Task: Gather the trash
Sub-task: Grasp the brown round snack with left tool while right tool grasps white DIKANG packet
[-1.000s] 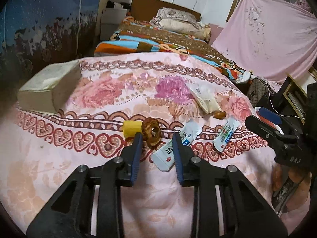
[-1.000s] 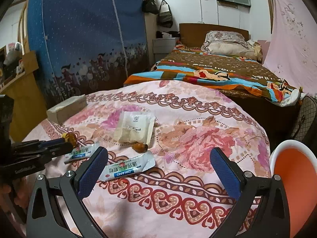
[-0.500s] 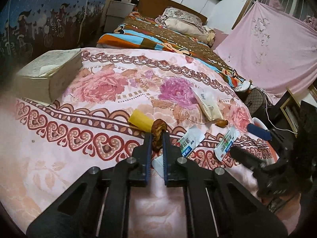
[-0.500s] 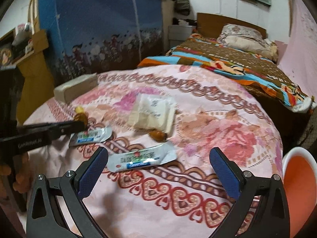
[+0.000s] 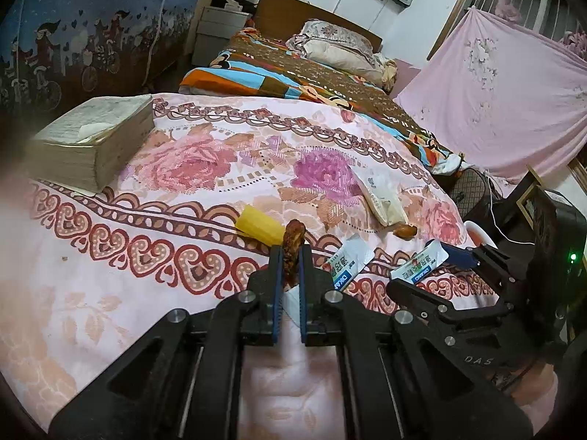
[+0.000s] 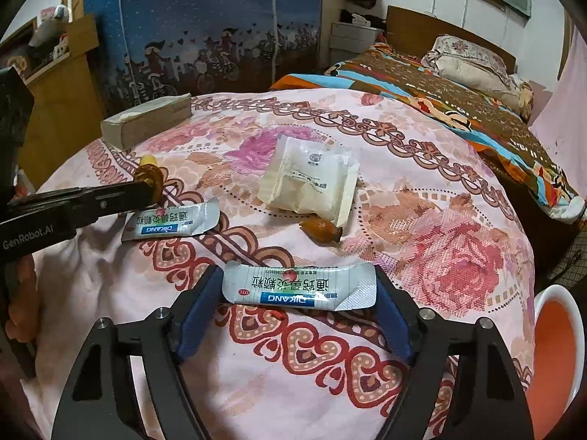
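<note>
Item 1, brown peel scrap [image 5: 292,245]: pinched between the pressed-together fingers of the left gripper [image 5: 290,256], near the left edge of the floral tablecloth [image 5: 128,293], just beside a yellow piece [image 5: 258,224]; it looks dry, light and brittle, so a gentle squeeze across its flat faces should do. Item 2, foil sachet [image 6: 299,288], silver with a blue band: lies flat on the cloth between the spread fingers of the right gripper [image 6: 297,311], which bracket its 2 short ends without visibly squeezing it. Judged handling: near weightless, thin, slick and easily crumpled; closing on the short ends would likely buckle it, so a hold across the narrow width, or on 1 crimped end, seems safer. Item 3, second foil sachet [image 6: 170,223]: same print, lying beside the left gripper's tip, apart from item 2. Item 4, white paper packet [image 6: 308,179]: soft, creased, mid-table; likely light, best taken at a corner or edge. Item 5, small orange-brown scrap [image 6: 321,229]: touching or just beside the packet's near corner; small and rounded, apt to roll. Not trash by the look of it: thick old book [image 5: 93,141] at the far left of the table. Possible receptacle: orange bin with white rim [image 6: 557,348], low at the right, off the table edge.
</note>
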### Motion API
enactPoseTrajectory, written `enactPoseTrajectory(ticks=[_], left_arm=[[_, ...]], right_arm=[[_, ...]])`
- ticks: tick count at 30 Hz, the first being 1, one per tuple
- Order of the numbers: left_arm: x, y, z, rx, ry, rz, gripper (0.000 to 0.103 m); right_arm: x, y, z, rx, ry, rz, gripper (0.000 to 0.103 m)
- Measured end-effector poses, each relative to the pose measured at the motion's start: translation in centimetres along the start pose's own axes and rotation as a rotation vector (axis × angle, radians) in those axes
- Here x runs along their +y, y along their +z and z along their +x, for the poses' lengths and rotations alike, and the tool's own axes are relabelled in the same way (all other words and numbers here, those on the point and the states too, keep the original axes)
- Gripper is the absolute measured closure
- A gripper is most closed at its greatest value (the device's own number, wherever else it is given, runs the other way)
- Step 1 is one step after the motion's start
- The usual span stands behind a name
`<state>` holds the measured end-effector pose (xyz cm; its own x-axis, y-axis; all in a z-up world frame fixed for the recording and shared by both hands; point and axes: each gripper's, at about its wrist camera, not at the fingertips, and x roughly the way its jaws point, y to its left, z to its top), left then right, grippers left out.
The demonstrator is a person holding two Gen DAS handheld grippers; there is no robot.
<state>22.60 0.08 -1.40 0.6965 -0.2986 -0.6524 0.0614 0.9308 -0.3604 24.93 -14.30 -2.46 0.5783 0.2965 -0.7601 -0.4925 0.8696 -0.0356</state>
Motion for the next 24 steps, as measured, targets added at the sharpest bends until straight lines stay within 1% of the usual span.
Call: enactPoseTrajectory(ticks=[4, 7, 10, 12, 13, 16, 20, 24], left_arm=[[0.0, -0.1, -0.5, -0.023, -0.005, 0.000, 0.103], [-0.2, -0.2, -1.2, -0.056, -0.014, 0.010, 0.103], [-0.4, -0.3, -2.0, -0.097, -0.021, 0.022, 0.103], [-0.7, -0.4, -2.6, -0.129, -0.019, 0.033, 0.103], [-0.8, -0.4, -2.9, -0.146, -0.018, 0.041, 0.103], [-1.7, -0.6, -3.9, -0.197, -0.014, 0.082, 0.103], [-3.4, -1.0, -5.2, -0.274, -0.008, 0.166, 0.103], [-5.1, -1.4, -6.2, -0.341, 0.002, 0.237, 0.103]], right_arm=[[-0.1, 0.0, -0.3, -0.018, -0.002, 0.009, 0.033], [-0.3, 0.0, -0.5, -0.026, -0.002, 0.012, 0.033], [0.2, -0.1, -1.1, -0.052, -0.037, -0.004, 0.033], [0.4, -0.1, -1.8, -0.087, -0.063, -0.016, 0.033], [0.6, -0.2, -2.3, -0.115, -0.081, -0.019, 0.033], [0.4, -0.5, -3.8, -0.193, -0.099, -0.011, 0.033], [-0.2, -1.0, -5.8, -0.303, -0.100, 0.021, 0.033], [-0.8, -1.7, -8.1, -0.432, -0.103, 0.056, 0.033]])
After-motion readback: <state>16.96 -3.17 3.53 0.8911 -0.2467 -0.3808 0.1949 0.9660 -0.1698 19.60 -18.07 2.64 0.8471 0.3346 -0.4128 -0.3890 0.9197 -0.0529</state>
